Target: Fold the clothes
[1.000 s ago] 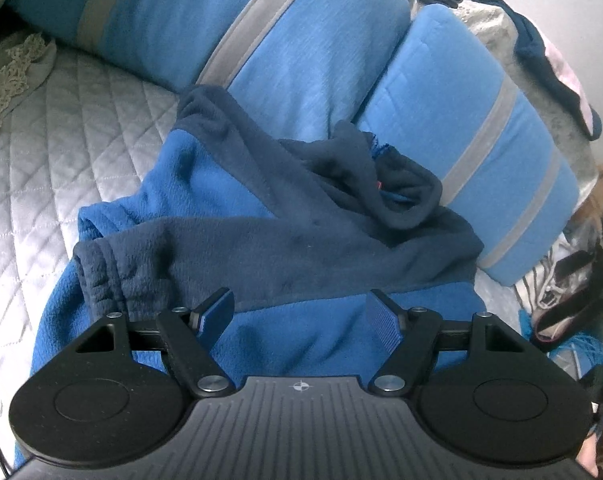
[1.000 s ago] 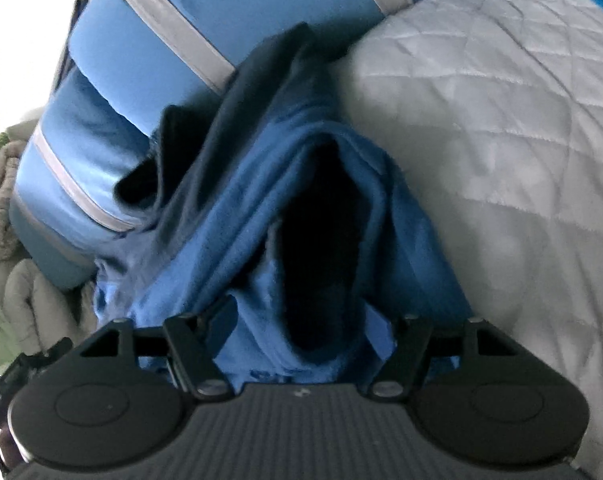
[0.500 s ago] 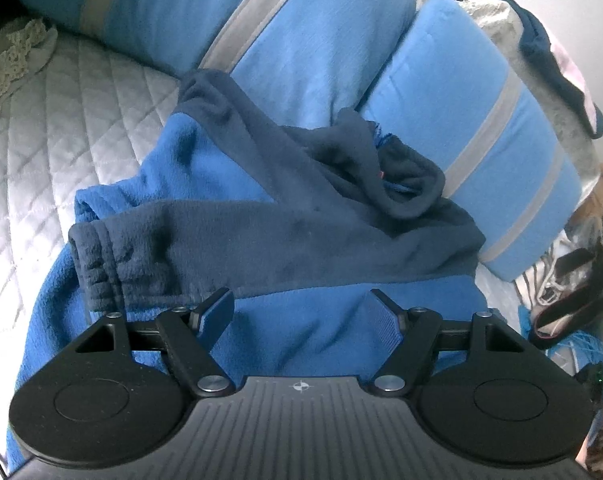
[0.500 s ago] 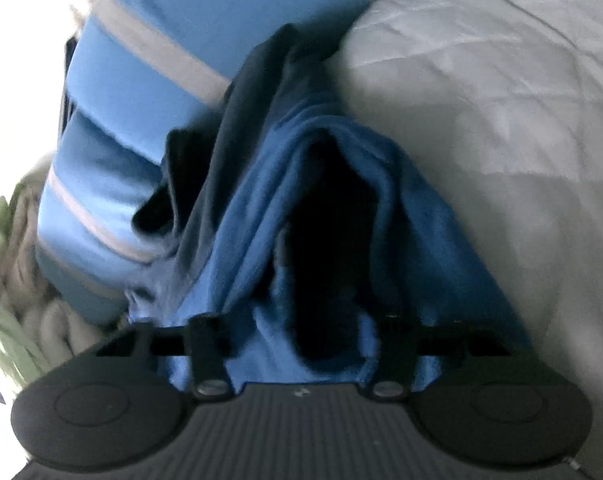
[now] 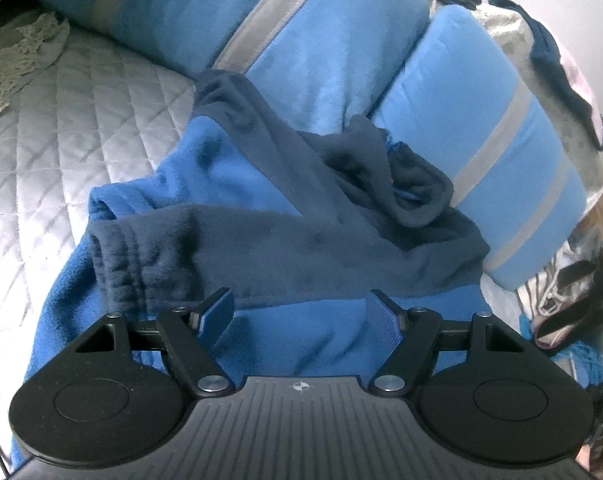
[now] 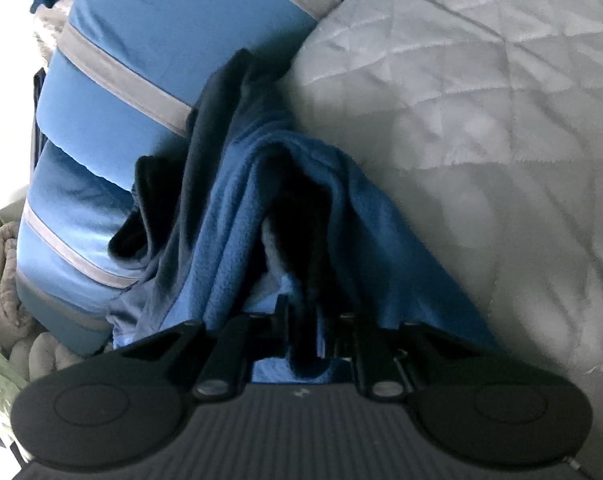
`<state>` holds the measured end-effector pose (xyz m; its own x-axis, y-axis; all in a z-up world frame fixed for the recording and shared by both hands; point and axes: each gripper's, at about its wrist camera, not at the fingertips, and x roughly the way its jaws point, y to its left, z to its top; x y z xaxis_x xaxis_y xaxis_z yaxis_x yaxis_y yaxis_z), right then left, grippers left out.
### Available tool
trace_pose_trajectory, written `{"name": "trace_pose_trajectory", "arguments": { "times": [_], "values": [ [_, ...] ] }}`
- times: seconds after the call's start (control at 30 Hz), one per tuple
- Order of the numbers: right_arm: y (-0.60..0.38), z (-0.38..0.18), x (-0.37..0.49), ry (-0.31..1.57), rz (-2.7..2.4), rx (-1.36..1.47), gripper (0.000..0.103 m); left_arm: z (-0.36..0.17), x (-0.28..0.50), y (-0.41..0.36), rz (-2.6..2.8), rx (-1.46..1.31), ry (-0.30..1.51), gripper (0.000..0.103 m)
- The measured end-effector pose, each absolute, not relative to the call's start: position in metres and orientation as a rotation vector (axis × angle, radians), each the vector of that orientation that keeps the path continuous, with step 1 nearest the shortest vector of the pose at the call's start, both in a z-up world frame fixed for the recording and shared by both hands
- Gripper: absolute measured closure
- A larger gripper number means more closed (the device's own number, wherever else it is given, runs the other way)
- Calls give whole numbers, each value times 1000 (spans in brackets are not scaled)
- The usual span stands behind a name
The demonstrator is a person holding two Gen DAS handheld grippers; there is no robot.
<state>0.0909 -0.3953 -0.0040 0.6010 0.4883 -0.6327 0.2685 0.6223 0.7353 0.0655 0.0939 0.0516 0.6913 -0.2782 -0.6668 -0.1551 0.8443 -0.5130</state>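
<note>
A blue and navy fleece garment [image 5: 293,240] lies crumpled on the quilted bed, its far end against the pillows. A navy sleeve with a gathered cuff [image 5: 125,264] crosses it. My left gripper [image 5: 301,314] hovers just above the blue body fabric, open, with nothing between its fingers. In the right wrist view the same fleece garment [image 6: 237,216] rises in a tented fold toward my right gripper [image 6: 307,328], whose jaws are shut on a bunch of its fabric near the hem.
Two blue pillows with grey stripes [image 5: 333,56] lean at the head of the bed. Grey quilted bedspread [image 6: 481,120] spreads to the side. Piled clothes and bags [image 5: 573,292] sit beyond the bed edge; a lace cloth [image 5: 17,60] lies far left.
My right gripper's jaws closed onto the fleece fabric, which now pulls up in a tighter fold. The left gripper edged forward over the garment and stayed open.
</note>
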Motion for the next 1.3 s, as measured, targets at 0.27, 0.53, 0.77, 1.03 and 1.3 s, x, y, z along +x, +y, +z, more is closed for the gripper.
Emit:
{"name": "trace_pose_trajectory", "arguments": {
  "times": [0.27, 0.53, 0.77, 1.03, 1.3],
  "values": [
    [-395, 1, 93, 922, 129, 873, 91, 62, 66, 110, -57, -573, 761, 31],
    [-387, 11, 93, 906, 83, 774, 71, 65, 60, 156, 86, -607, 701, 31],
    [-381, 38, 89, 788, -58, 511, 19, 64, 55, 171, 133, -614, 708, 31],
    [-343, 102, 58, 486, -111, 135, 0, 89, 33, 154, 89, -569, 653, 31],
    [-340, 155, -27, 229, 29, -55, 0, 161, -74, 112, -59, -327, 568, 31]
  ]
}}
